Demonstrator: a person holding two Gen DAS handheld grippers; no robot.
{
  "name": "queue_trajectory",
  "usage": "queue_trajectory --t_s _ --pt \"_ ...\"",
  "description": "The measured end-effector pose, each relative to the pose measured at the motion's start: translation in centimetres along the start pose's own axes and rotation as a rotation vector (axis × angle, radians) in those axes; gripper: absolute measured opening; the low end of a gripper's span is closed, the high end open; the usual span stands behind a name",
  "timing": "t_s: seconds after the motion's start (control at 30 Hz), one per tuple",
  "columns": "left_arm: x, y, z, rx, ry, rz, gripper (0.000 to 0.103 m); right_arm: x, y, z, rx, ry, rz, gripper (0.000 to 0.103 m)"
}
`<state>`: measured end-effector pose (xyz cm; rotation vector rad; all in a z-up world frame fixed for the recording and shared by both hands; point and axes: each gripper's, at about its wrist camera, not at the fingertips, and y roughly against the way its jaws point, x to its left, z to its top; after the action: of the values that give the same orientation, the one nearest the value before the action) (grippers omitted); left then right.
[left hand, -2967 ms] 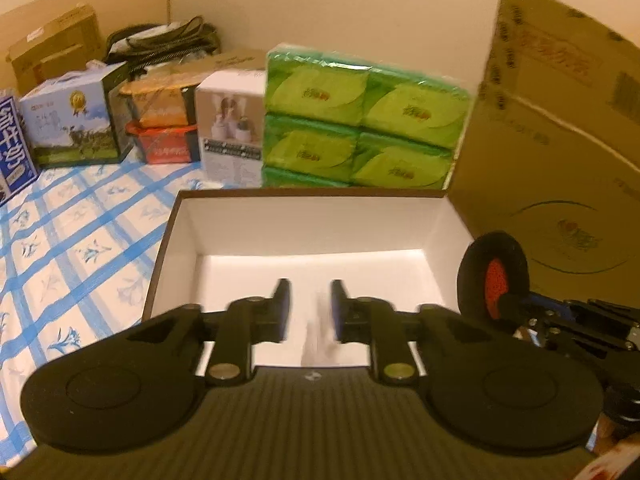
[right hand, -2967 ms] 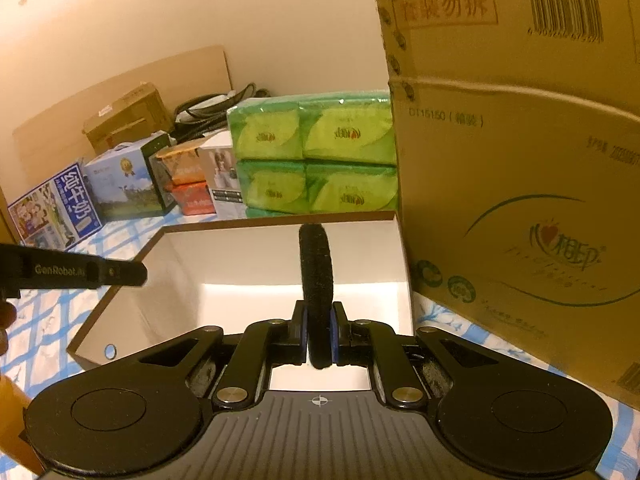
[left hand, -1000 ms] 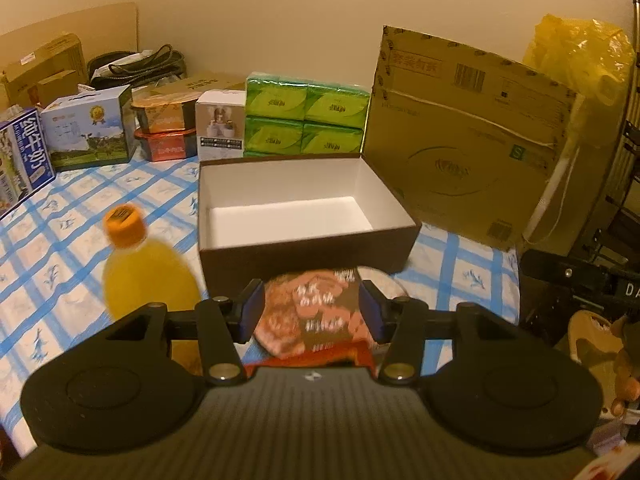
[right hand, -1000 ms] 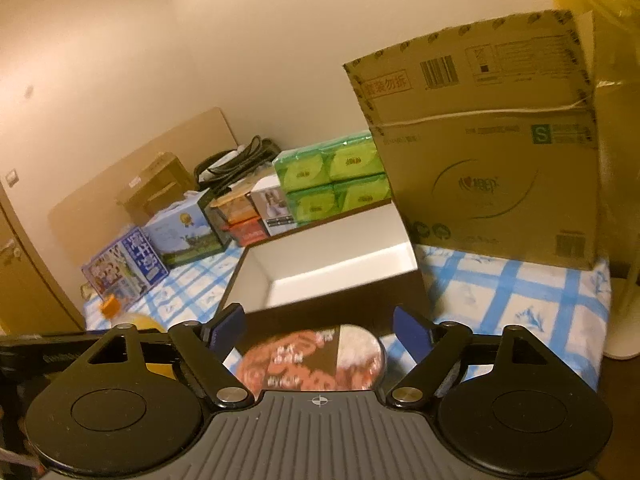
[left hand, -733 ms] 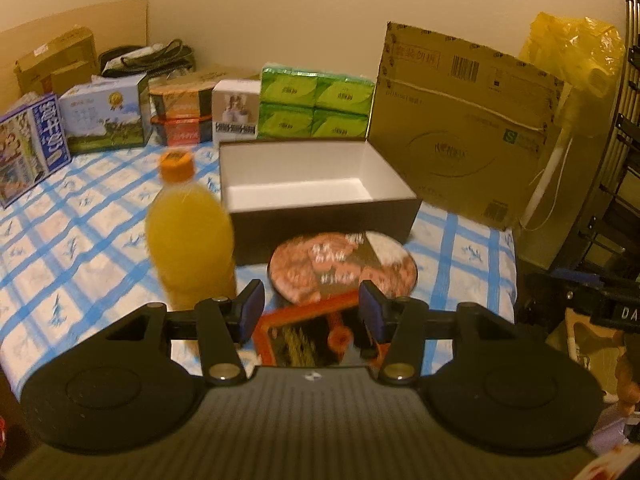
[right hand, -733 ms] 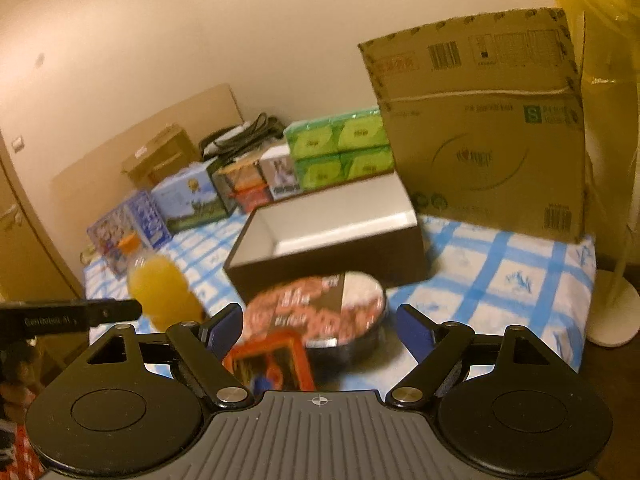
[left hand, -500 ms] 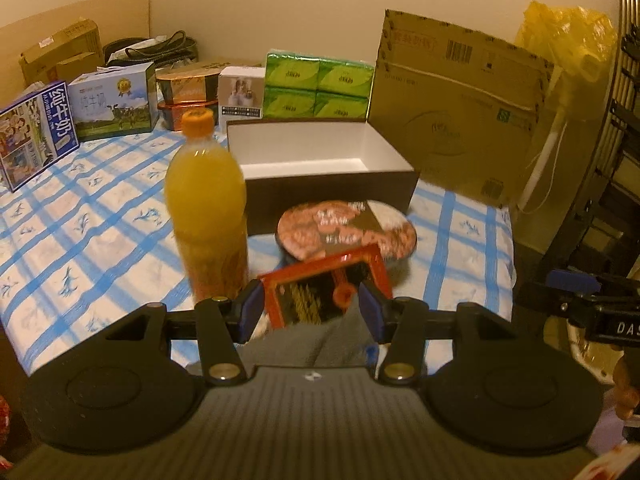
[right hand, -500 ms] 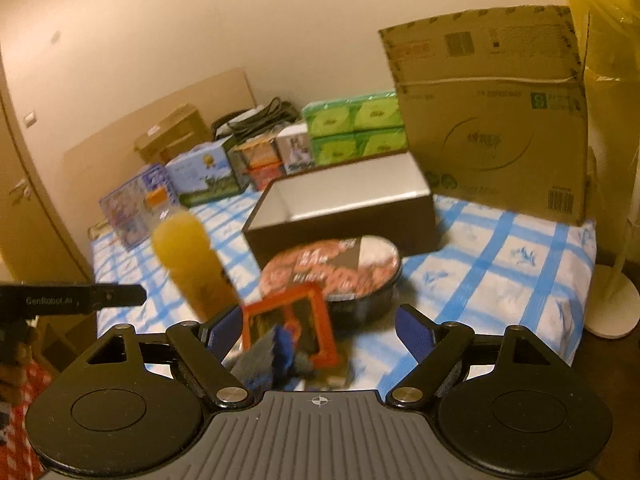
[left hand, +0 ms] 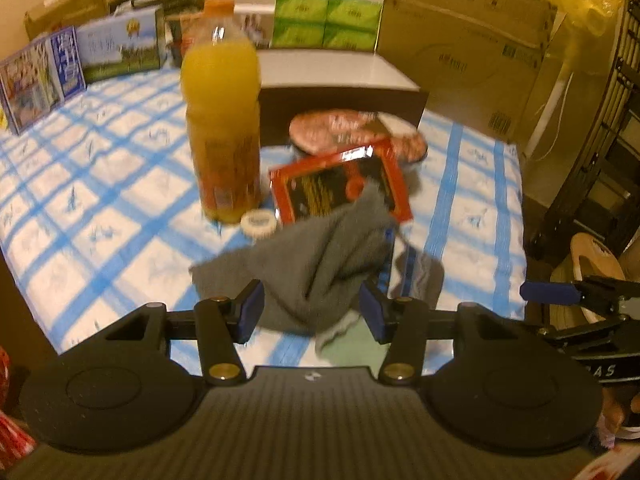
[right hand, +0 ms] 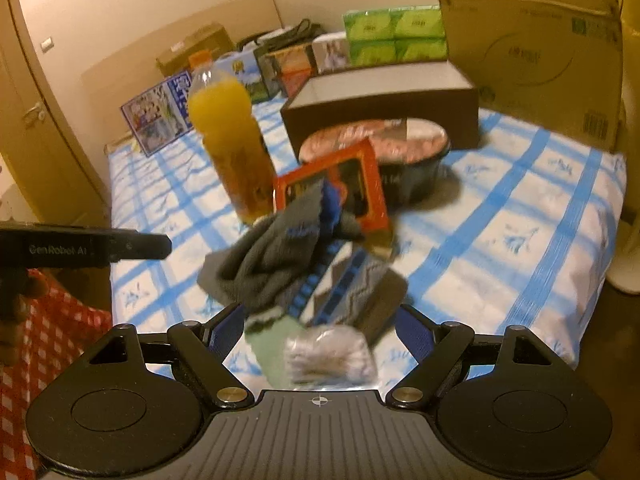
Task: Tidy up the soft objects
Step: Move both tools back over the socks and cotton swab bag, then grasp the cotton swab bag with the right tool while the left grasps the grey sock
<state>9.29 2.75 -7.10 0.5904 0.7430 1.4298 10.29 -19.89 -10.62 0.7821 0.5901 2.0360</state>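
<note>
Two handheld grippers point down at a bed covered with a blue-and-white checked sheet (left hand: 100, 208). The left gripper (left hand: 311, 310) has its fingers spread with nothing between the pads; a crumpled grey cloth (left hand: 320, 256) lies on the sheet just beyond and between the fingertips, apart from them as far as the blurred picture shows. The right gripper (right hand: 320, 330) has its fingers spread wide and also holds nothing. Just ahead of its fingertips lies the same grey cloth (right hand: 272, 264), heaped partly over a grey and blue patterned knitted piece (right hand: 352, 284); between the fingers, nearer the camera, sits a small clear bag of something pale (right hand: 330, 354). Farther beyond the left fingertips, an orange-and-black flat packet (left hand: 340, 188) lies partly under the cloth's far edge. To the left of the packet stands an upright bottle of orange drink (left hand: 222, 120), with a small white roll (left hand: 258, 222) at its base. Behind the packet is a round lidded instant-noodle bowl (left hand: 356, 132), and behind that an open dark box with a white inside (left hand: 340, 92). At the far edge, green tissue packs (left hand: 326, 24) and a large cardboard carton (left hand: 464, 44) stand against the wall. In the right view, the left gripper's body reaches in from the left of the fingers.
</note>
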Motion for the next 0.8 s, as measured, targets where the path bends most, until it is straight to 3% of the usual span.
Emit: queue_trajectory --t_s 0.13,0.8 --pt "0.3 -0.8 -1.2 0.032 0.026 -0.019 0.049 -0.2 -0.6 -0.8 0.031 -0.039 0.026 0.083" --pt "0.9 -5.0 -3.5 0.089 -0.009 0.015 0.051 -0.5 -7.1 -3.2 0.169 -0.024 -0.053 0.089"
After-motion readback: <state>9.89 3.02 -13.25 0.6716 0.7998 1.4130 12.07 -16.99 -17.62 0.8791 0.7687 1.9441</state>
